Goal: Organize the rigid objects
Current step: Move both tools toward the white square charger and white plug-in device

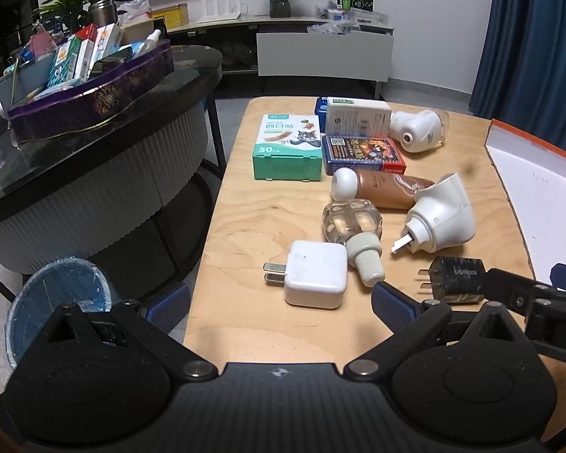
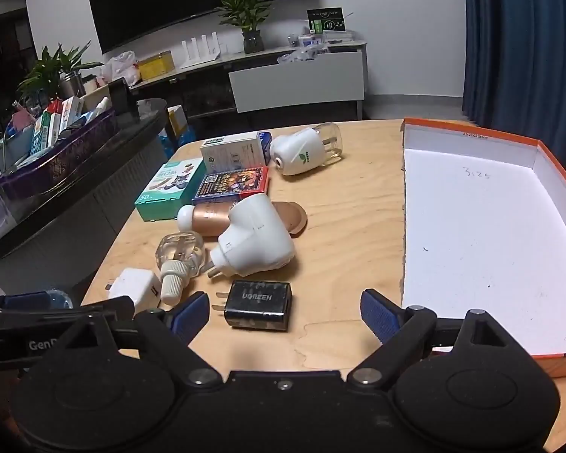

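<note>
Loose objects lie on a wooden table (image 1: 245, 313). A white charger (image 1: 315, 273) lies just ahead of my open, empty left gripper (image 1: 279, 307). A black UGREEN charger (image 2: 258, 305) lies between and just ahead of the fingers of my open, empty right gripper (image 2: 285, 317); it also shows in the left wrist view (image 1: 456, 279). Behind them lie a clear refill bottle (image 1: 352, 226), a white plug-in device (image 2: 254, 241), a copper tube (image 1: 388, 188), a card box (image 1: 362, 153), a green plaster box (image 1: 286, 151), a white box (image 2: 232, 153) and a second plug-in device (image 2: 307, 149). An orange-rimmed white box lid (image 2: 483, 234) lies at the right.
A dark round table (image 1: 105, 139) stands at the left with a purple tray (image 1: 94, 102) full of boxes. A bin with a blue liner (image 1: 56, 302) stands on the floor beside the table's left edge. A TV bench (image 2: 283, 71) and a blue curtain (image 2: 524, 37) are behind.
</note>
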`<state>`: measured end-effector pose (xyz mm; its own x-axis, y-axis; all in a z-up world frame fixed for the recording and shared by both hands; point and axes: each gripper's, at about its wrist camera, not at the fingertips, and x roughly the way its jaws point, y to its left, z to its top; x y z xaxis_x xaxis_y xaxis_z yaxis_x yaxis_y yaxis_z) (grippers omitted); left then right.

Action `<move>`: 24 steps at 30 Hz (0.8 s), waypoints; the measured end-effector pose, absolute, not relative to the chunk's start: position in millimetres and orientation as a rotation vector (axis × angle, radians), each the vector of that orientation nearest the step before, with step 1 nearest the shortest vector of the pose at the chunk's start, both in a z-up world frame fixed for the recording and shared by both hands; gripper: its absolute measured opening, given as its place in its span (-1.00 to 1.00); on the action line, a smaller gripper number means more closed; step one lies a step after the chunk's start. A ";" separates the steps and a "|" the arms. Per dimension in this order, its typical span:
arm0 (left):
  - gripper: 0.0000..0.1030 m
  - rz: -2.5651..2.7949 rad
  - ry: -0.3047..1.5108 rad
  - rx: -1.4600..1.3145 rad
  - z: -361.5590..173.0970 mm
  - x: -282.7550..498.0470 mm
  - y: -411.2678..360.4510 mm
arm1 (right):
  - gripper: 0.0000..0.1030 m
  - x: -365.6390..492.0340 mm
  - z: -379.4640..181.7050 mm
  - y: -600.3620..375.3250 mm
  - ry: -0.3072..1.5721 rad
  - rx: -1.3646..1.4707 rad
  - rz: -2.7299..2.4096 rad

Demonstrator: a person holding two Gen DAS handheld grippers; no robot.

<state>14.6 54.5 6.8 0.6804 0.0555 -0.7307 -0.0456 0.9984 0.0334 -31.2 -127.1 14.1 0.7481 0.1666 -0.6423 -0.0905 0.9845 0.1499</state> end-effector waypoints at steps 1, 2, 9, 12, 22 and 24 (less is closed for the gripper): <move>1.00 0.057 0.822 0.012 5.3 15.2 54.9 | 0.97 -30.0 12.3 -125.7 0.717 0.110 0.140; 1.00 0.057 0.824 0.012 4.0 15.9 55.3 | 0.97 -29.1 10.3 -124.0 0.719 0.110 0.139; 1.00 0.056 0.833 0.014 -1.4 18.8 54.2 | 0.97 -26.8 7.2 -132.6 0.733 0.137 0.148; 1.00 0.056 0.835 0.011 -3.9 20.5 54.1 | 0.97 -26.5 4.6 -132.4 0.733 0.134 0.145; 1.00 0.060 0.841 0.009 -7.6 23.7 55.1 | 0.97 -25.4 3.1 -132.2 0.736 0.127 0.149; 1.00 0.057 0.843 0.014 -7.9 23.2 53.8 | 0.97 -25.0 2.6 -132.4 0.743 0.130 0.150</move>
<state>23.2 53.8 -7.9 0.6641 0.0561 -0.7455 -0.0447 0.9984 0.0354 -25.0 -132.4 2.6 0.7264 0.1821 -0.6627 -0.0899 0.9812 0.1711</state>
